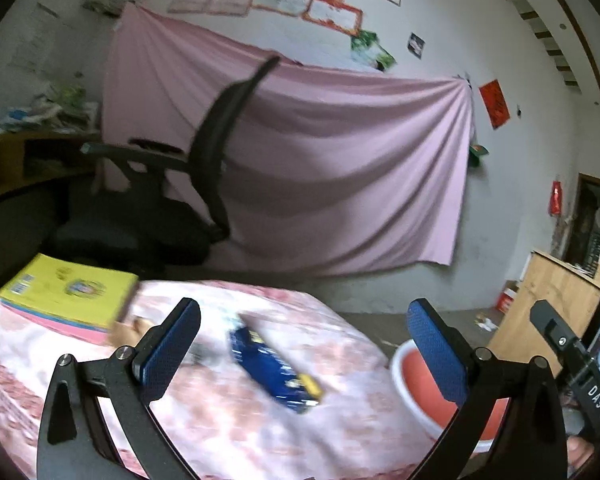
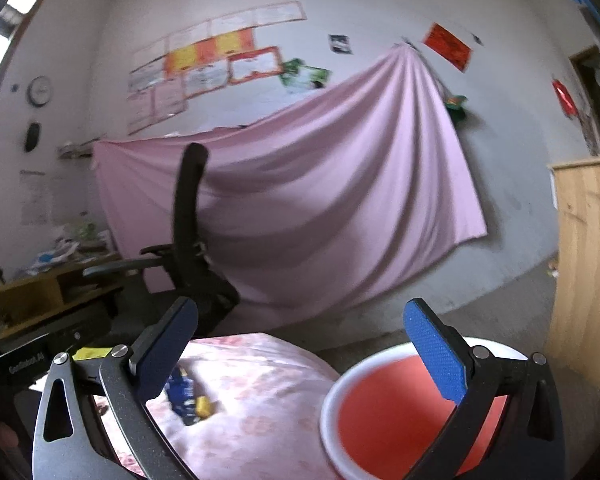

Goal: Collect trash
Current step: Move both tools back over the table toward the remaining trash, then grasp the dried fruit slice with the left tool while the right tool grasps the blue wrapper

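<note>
A blue and yellow wrapper point(image 1: 274, 364) lies on the table with its pink floral cloth point(image 1: 228, 432). My left gripper point(image 1: 304, 352) hangs above it, open, its blue pads wide apart and nothing between them. The red basin with a white rim point(image 1: 416, 396) sits past the table's right edge. In the right wrist view my right gripper point(image 2: 300, 354) is open too, with nothing in it, above the gap between the table cloth point(image 2: 260, 392) and the basin point(image 2: 388, 412). The wrapper point(image 2: 186, 396) lies beside its left finger point(image 2: 160, 356). The other gripper's black body point(image 1: 572, 364) shows at the right edge.
A yellow book on a pink stack point(image 1: 68, 292) lies at the table's far left. A black office chair point(image 1: 204, 160) stands behind the table before a pink sheet point(image 1: 340, 160) hung on the wall. A wooden cabinet point(image 1: 552, 300) stands at the right, a cluttered desk point(image 1: 32, 148) at the left.
</note>
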The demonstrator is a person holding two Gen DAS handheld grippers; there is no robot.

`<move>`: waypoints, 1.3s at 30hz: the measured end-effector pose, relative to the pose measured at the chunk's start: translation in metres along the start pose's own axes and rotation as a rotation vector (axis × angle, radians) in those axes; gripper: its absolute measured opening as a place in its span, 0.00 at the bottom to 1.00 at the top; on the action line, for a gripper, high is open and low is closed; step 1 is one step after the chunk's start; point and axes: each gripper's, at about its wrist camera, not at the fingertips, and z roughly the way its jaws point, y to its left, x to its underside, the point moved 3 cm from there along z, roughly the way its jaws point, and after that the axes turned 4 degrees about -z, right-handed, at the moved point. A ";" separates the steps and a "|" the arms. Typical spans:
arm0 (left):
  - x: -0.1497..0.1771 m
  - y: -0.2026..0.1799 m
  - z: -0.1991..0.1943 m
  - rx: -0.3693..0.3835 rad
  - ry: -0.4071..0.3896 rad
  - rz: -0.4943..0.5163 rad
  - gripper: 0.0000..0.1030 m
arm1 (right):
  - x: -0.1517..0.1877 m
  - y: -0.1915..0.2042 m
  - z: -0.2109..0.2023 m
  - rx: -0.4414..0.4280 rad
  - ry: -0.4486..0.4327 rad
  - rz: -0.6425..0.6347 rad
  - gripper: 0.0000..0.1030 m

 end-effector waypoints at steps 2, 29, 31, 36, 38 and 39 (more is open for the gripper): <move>-0.002 0.011 -0.008 -0.016 -0.023 0.005 0.98 | -0.002 0.014 0.000 -0.021 -0.014 -0.027 1.00; 0.018 0.118 -0.048 -0.127 0.057 0.067 0.98 | 0.040 0.129 0.055 -0.213 0.195 -0.257 1.00; 0.022 0.120 -0.040 -0.124 0.122 0.063 0.98 | 0.045 0.127 0.065 -0.212 0.252 -0.239 1.00; 0.033 0.119 -0.020 -0.105 0.248 0.063 0.95 | 0.059 0.125 0.083 -0.217 0.370 -0.222 0.94; 0.039 0.119 -0.012 -0.097 0.297 0.060 0.87 | 0.063 0.126 0.087 -0.218 0.397 -0.231 0.86; 0.041 0.120 -0.008 -0.098 0.321 0.057 0.85 | 0.066 0.127 0.089 -0.221 0.422 -0.239 0.85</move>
